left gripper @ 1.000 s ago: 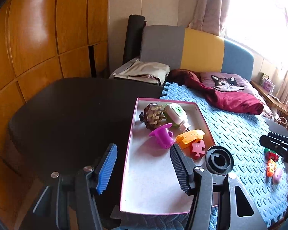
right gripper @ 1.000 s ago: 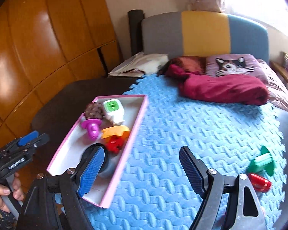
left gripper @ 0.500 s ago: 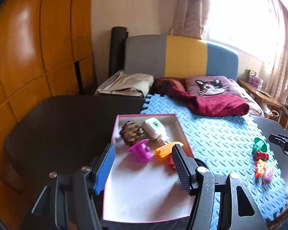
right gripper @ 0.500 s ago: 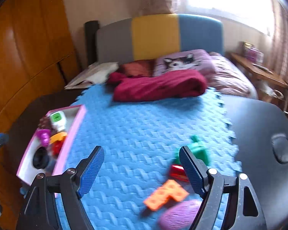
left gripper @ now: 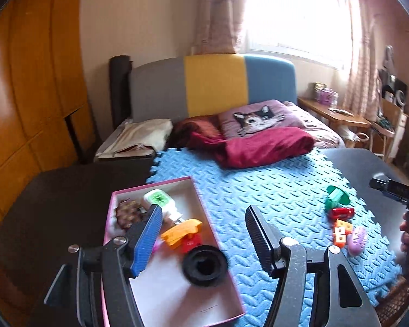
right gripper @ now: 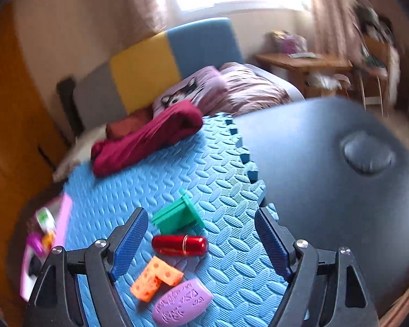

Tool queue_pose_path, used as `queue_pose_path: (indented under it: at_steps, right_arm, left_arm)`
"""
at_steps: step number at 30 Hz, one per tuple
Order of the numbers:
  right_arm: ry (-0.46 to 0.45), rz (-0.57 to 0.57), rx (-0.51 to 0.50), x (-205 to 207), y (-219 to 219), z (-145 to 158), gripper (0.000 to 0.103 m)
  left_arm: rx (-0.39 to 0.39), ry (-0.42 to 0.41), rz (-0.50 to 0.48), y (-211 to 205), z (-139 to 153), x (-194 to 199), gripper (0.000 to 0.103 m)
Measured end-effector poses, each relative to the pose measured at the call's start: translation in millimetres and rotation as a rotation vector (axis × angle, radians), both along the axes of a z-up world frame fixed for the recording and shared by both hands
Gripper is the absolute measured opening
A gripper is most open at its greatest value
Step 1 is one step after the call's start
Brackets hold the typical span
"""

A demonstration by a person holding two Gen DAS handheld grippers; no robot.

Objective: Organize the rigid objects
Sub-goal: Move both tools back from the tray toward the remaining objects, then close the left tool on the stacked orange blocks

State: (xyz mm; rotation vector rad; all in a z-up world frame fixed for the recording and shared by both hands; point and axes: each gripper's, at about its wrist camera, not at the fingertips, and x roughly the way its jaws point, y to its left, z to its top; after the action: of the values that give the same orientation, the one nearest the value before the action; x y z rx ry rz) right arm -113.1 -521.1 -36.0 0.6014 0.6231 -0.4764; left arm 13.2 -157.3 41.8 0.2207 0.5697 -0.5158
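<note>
- Four loose toys lie on the blue foam mat [right gripper: 155, 179], right under the right tongs [right gripper: 200, 238]: a green spool [right gripper: 177, 215], a red capsule [right gripper: 180, 244], an orange perforated block [right gripper: 155, 273] and a purple oval piece [right gripper: 181, 305].
- Right tongs gape wide and hover above the red capsule, clasping nothing; this view is blurred.
- Over on the left, the left tongs [left gripper: 201, 233] are parting their jaws, nothing clamped, hanging above the pink-rimmed tray [left gripper: 204, 212].
- In the tray: a black ring [left gripper: 204, 265] nearest, then an orange piece [left gripper: 181, 230] touching a red piece [left gripper: 191, 241], a white-and-green gadget [left gripper: 161, 201] and a brown studded ball [left gripper: 126, 214] at the far end.
- Tray sits at the mat's left edge, on the dark bench [left gripper: 54, 204].
- From the left view, the same four toys cluster near the mat's right edge, well apart from the tray.
</note>
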Motion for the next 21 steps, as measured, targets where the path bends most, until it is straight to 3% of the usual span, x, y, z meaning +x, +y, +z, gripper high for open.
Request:
queue_pose_path:
  at_steps: [6,21]
  right_arm:
    - [-0.089,-0.066,0.104,-20,-20,-2,0.082]
    - [-0.108,-0.05,0.122,-13,-18,-4,0.082]
  left_arm:
    - [0.029,0.018,-0.079,-38,-9,-5,0.065]
    - [0.089,0.152,-0.228,-116,-54,-14,0.065]
